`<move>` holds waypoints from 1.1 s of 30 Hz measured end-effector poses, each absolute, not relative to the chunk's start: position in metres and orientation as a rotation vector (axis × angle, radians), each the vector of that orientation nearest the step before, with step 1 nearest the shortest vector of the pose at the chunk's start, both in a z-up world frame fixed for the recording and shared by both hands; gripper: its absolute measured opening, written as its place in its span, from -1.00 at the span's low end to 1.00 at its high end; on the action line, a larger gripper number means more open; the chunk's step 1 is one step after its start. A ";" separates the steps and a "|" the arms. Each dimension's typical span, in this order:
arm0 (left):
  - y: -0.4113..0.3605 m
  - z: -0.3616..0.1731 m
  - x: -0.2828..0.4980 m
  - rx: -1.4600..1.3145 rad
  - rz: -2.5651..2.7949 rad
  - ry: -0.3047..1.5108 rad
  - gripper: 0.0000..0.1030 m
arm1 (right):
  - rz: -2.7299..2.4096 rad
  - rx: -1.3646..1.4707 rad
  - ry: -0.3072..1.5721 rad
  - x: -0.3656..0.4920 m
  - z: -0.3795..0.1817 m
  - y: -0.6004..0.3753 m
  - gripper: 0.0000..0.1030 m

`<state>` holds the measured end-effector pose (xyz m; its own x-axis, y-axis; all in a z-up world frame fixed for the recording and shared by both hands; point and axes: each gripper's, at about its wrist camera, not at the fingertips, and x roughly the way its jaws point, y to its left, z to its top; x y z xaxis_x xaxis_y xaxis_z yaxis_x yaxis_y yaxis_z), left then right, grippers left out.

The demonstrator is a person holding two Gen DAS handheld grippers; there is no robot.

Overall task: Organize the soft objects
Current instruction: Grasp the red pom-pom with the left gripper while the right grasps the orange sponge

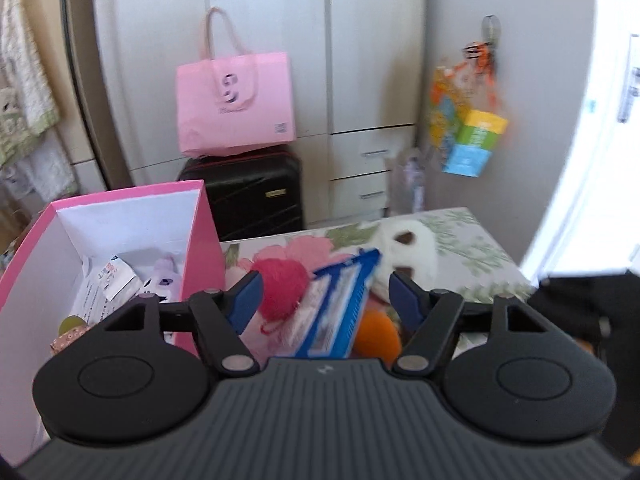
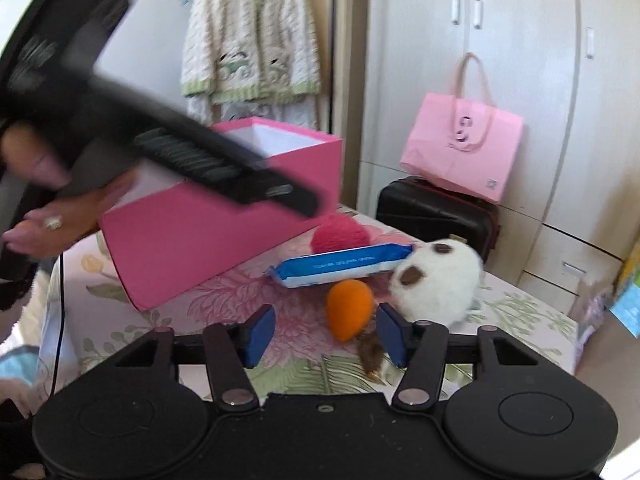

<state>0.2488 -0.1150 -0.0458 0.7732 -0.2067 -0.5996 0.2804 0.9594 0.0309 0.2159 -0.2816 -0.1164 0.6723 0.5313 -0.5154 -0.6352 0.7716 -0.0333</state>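
A pink box [image 1: 202, 240] [image 2: 224, 236] stands open on the floral table, with a lilac plush [image 1: 164, 278] and paper packets inside. Beside it lie a red fuzzy ball [image 1: 282, 286] [image 2: 340, 234], a blue-white wipes pack [image 1: 340, 308] [image 2: 344, 266], an orange soft egg [image 1: 378, 334] [image 2: 350, 308] and a white plush with brown patches [image 1: 408, 248] [image 2: 438, 280]. My left gripper [image 1: 323, 300] is open and empty above the ball and pack; in the right wrist view it shows as a blurred black body [image 2: 192, 156] over the box. My right gripper [image 2: 326, 334] is open and empty just before the orange egg.
A black suitcase [image 1: 244, 196] [image 2: 436, 212] with a pink paper bag [image 1: 236, 104] [image 2: 464, 148] on it stands behind the table by white wardrobes. A knitted cardigan [image 2: 252, 36] hangs at the back. Colourful boxes [image 1: 472, 140] hang on the right. A brown tuft [image 2: 370, 354] lies near my right gripper.
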 end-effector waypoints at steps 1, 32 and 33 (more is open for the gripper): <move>-0.120 -0.051 0.259 0.110 -0.239 0.654 0.23 | 0.665 -0.227 0.504 0.219 -0.119 -0.277 0.18; -0.125 -0.115 0.358 -0.004 0.070 0.855 -0.15 | 0.637 -0.160 0.588 0.289 -0.166 -0.266 -0.18; -0.125 -0.115 0.358 0.000 0.072 0.848 -0.19 | 0.635 -0.160 0.589 0.288 -0.168 -0.266 -0.18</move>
<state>0.3575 -0.1253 -0.1150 0.6591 0.0633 -0.7494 -0.0636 0.9976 0.0283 0.2882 -0.2656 -0.1676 0.6488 0.5117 -0.5632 -0.6001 0.7992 0.0348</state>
